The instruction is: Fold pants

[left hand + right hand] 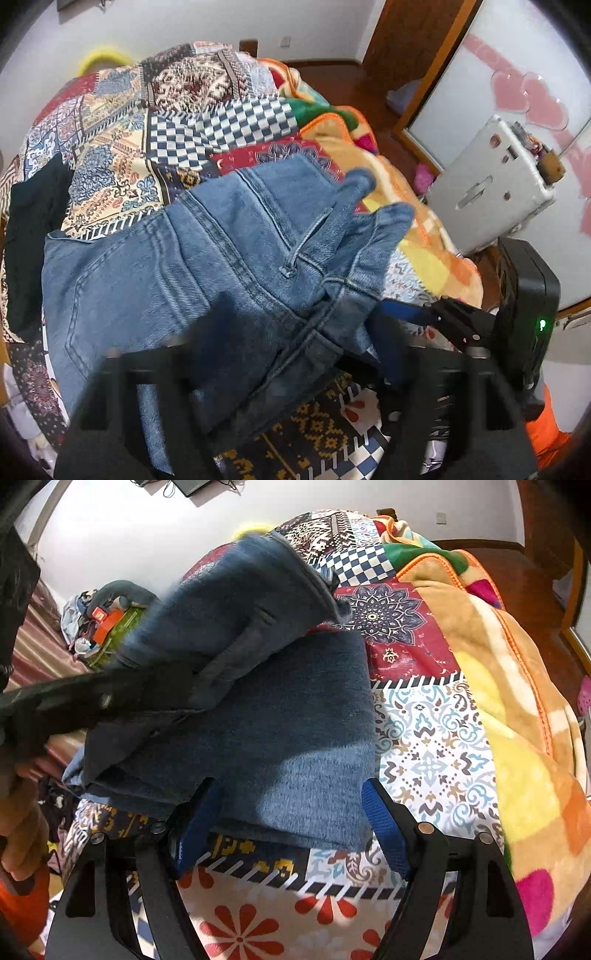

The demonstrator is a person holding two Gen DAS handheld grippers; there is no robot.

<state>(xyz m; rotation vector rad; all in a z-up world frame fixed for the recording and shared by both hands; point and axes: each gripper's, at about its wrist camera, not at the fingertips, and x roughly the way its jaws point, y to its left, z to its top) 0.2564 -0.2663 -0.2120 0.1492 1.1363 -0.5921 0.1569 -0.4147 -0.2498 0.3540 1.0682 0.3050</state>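
One pair of jeans (177, 273) lies folded on the patchwork bed (110, 122), with two grippers at it. The right gripper (291, 812) stands wide apart, its blue pads (384, 830) at the near denim edge. The left gripper (295, 332) is blurred under the denim; I cannot tell its state.

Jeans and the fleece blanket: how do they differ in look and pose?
The jeans are plain blue denim; the blanket is fuzzy, in orange, yellow and pink. The jeans are partly lifted; the blanket lies bunched. Both are on the patterned sheet.
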